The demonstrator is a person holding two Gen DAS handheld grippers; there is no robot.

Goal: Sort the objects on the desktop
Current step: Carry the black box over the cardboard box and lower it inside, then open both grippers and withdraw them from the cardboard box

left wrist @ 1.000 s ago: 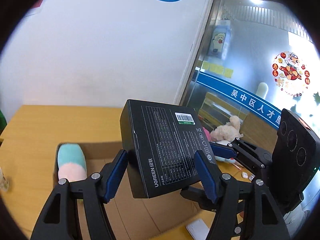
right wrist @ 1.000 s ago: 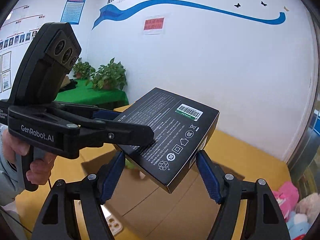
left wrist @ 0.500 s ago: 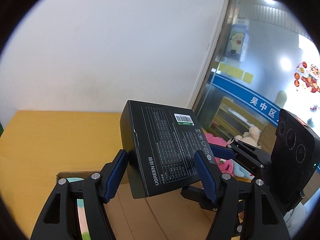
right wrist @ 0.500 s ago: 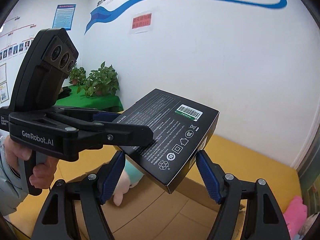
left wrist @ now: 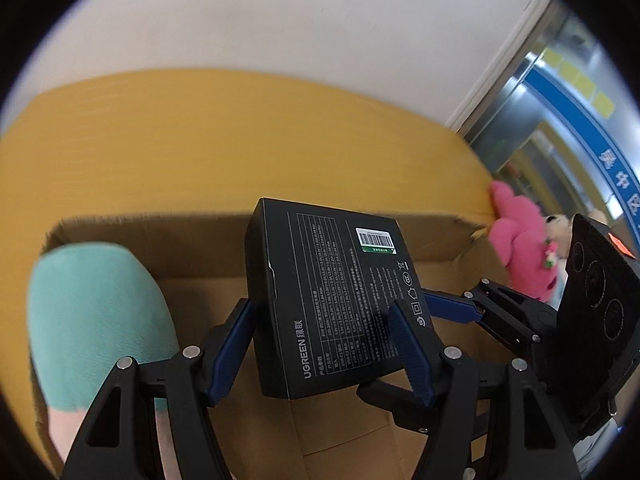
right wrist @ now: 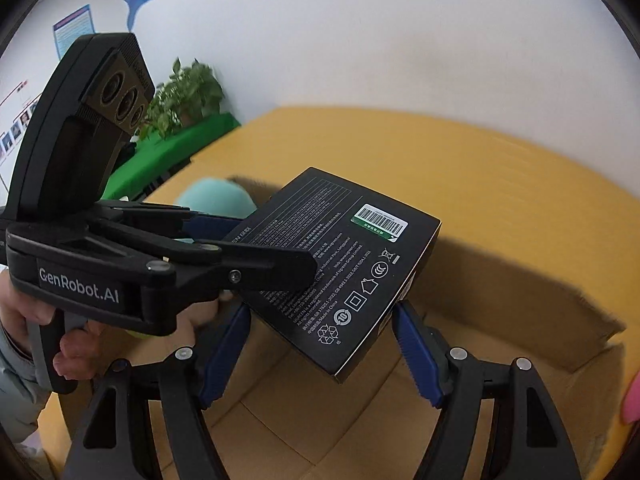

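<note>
Both grippers clamp the black box (left wrist: 328, 300) from opposite sides: the left gripper (left wrist: 324, 344) has its blue pads on two edges, and the right gripper (right wrist: 320, 344) pinches the other two. The box hangs tilted (barcode label up) over the open cardboard carton (left wrist: 168, 240), which sits on the yellow tabletop (left wrist: 240, 140); a teal plush (left wrist: 92, 320) lies against the carton's left wall, and a pink plush (left wrist: 516, 232) rests by its far right corner

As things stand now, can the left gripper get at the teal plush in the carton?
Probably not yet. The left gripper is shut on the black box, which the right gripper also clamps. The teal plush lies just beside it in the carton, nothing between, but the jaws are full.
</note>
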